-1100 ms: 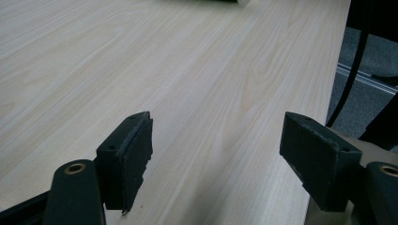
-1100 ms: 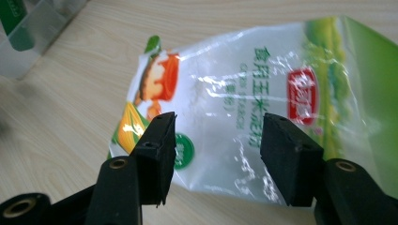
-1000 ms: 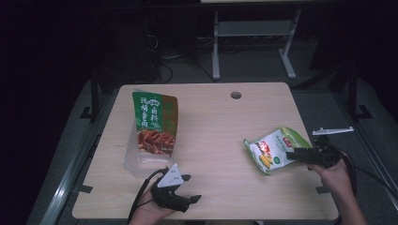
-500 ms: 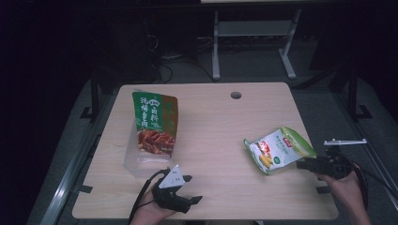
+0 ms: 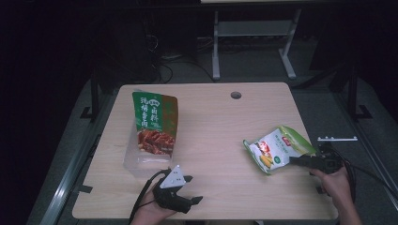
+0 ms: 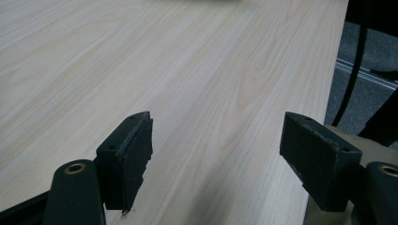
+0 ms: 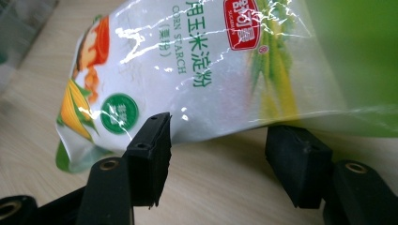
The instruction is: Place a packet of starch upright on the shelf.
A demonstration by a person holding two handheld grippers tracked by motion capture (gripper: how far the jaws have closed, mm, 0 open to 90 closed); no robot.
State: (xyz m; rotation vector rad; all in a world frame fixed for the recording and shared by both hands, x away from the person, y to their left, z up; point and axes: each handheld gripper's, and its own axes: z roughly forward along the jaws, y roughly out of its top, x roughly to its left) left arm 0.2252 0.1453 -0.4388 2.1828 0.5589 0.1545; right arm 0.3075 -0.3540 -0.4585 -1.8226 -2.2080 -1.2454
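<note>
- right gripper (image 5: 294,161) lies low at the table's (image 5: 211,122) right edge, aimed level at the corn starch bag (image 5: 277,150); judged a low line so the jaws can slip under or around the bag's near edge.
- its jaws stand wide and have just been opening; in the right gripper view the bag (image 7: 197,70) hangs just beyond and above the pads (image 7: 152,157), its lower edge close over them. no pad presses on the film; nothing is gripped.
- the bag lies on the right half of the table, tilted, one end raised and puffed; the film is glossy and loose, so a pinch on an edge seam is judged safer than on the slack face.
- left gripper (image 5: 190,190) rests near the table's front edge, left of centre, jaws wide and empty; in the left gripper view bare wood shows between its pads (image 6: 131,159). judged parked to leave the right side free.
- a tall green sauce pouch (image 5: 154,123) stands in a clear bin (image 5: 136,164) on the left half, well apart from the bag and just beyond the left gripper.
</note>
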